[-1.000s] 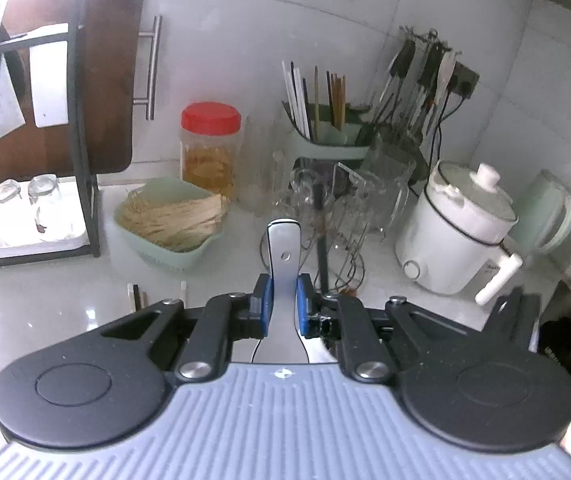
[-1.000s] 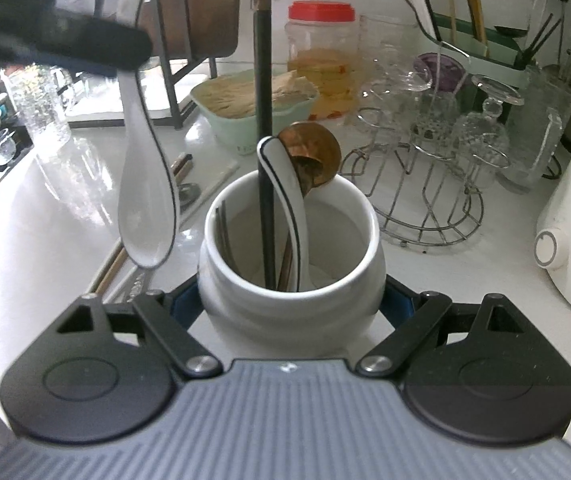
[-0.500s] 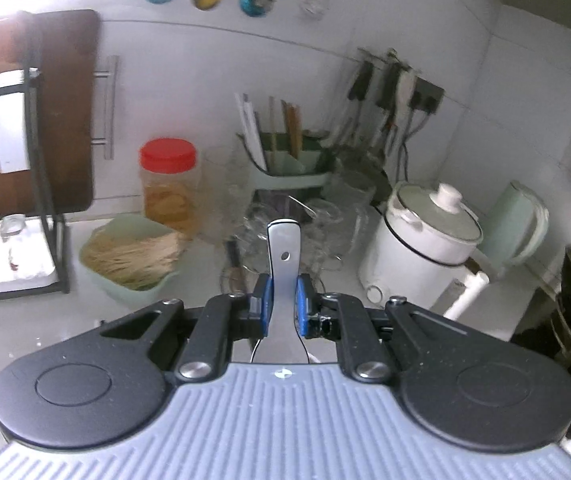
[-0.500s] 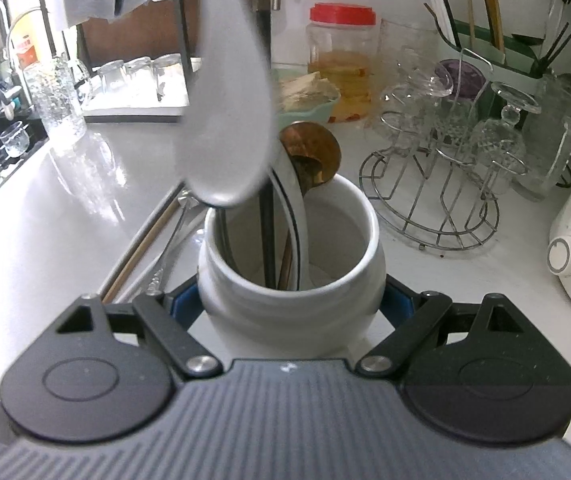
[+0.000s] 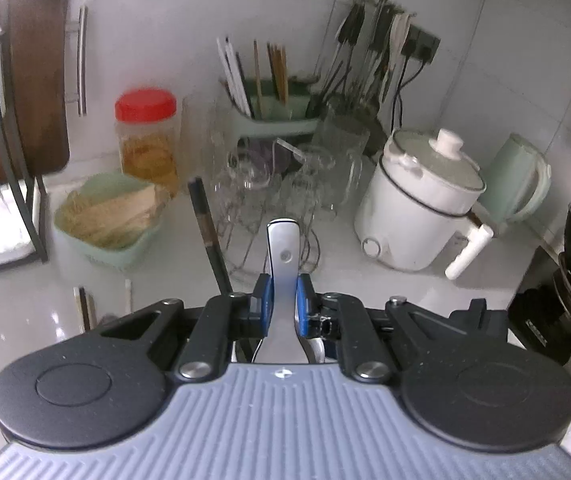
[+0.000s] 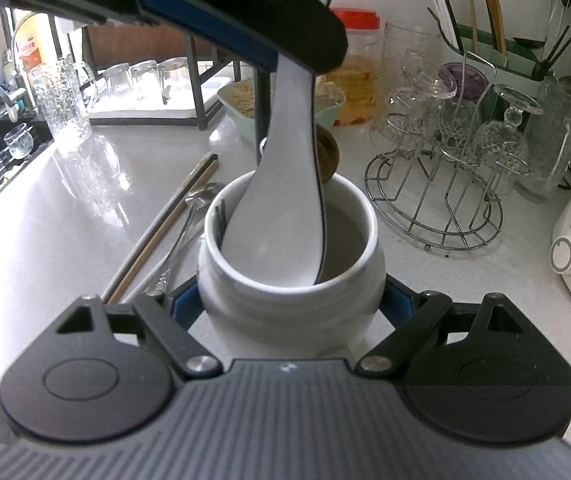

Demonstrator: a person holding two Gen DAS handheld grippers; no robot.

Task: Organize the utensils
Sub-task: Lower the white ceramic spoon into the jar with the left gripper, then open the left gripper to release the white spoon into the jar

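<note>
Jaws of the left gripper (image 5: 283, 300) clench the white spoon (image 6: 285, 208) upright, bowl down in the right-clamped crock (image 6: 291, 292).

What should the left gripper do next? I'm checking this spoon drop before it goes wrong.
Probably lower a little more, then let go. The left gripper pinches the handle of the white ceramic soup spoon, whose bowl already dips inside the rim of the white ceramic jar. The right gripper clamps the jar, so it should stay put.
</note>
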